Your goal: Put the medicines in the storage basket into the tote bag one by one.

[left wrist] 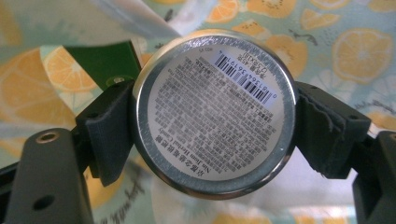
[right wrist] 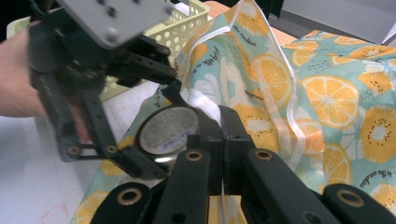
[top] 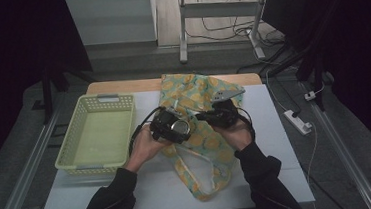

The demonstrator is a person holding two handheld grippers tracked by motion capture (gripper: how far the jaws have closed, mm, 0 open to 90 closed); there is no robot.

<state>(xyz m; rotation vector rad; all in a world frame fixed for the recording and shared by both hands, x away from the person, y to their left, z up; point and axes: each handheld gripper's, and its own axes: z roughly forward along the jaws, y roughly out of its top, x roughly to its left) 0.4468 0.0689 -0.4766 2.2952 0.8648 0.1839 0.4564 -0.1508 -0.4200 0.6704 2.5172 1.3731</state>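
From above the person's side we look forward and down over the whole table (top: 277,142), the basket (top: 98,134) at left and the floor beyond. Riding the left gripper (left wrist: 212,126), we face along its jaws, very close to the round tin (left wrist: 215,112) clamped between them — fruit-print bag (left wrist: 345,42) right behind. From the right gripper (right wrist: 223,140) we look along its closed jaws, just as near, and share that tin (right wrist: 169,130), bag (right wrist: 327,93) and basket (right wrist: 187,28) — all seen from above too.
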